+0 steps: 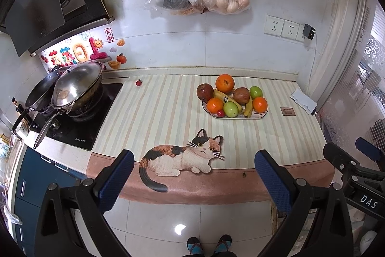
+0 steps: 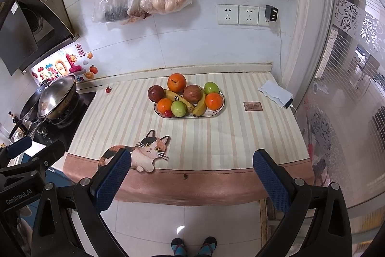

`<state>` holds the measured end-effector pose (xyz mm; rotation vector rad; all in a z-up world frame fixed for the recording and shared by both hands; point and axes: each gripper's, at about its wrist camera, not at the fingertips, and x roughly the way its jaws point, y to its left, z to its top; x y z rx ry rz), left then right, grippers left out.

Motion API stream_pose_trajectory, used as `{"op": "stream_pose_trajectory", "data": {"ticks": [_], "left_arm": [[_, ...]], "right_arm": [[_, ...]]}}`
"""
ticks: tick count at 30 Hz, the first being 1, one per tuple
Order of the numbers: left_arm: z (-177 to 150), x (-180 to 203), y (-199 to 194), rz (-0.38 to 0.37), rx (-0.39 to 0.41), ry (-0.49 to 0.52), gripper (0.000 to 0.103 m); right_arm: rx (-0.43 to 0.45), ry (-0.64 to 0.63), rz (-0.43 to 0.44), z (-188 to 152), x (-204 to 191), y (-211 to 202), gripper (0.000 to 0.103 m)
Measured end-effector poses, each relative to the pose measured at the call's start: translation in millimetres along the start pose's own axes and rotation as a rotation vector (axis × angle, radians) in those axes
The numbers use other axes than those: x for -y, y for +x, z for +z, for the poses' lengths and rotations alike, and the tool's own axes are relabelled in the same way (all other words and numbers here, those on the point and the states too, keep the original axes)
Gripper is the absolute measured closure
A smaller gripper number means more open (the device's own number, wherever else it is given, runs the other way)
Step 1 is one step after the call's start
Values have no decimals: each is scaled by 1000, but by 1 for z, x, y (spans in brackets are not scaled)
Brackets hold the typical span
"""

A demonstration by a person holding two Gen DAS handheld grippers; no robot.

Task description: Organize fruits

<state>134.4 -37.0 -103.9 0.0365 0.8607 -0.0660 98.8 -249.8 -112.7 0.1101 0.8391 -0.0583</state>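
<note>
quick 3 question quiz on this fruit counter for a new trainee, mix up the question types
1. True or false: every fruit in view is on the plate.
2. How many oranges are on the plate? A) two B) three C) four
3. Fill in: both tongs, left and right, are ____ and hold nothing.

Key
1. False: a small red fruit lies alone on the mat near the stove.
2. B: one orange at the back, two more nearer the front.
3. open
</note>
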Motion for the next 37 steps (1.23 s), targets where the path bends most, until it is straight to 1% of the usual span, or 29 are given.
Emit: {"op": "stream_pose_trajectory", "data": {"ticks": [29, 37], "left_arm": [[0, -3, -8, 10, 8, -7, 0], [-2, 2, -13, 25, 18, -14, 0]], "right_arm": [[1, 0, 4, 1, -2, -5, 0], [-1, -1, 6, 1, -3, -6, 0]]}}
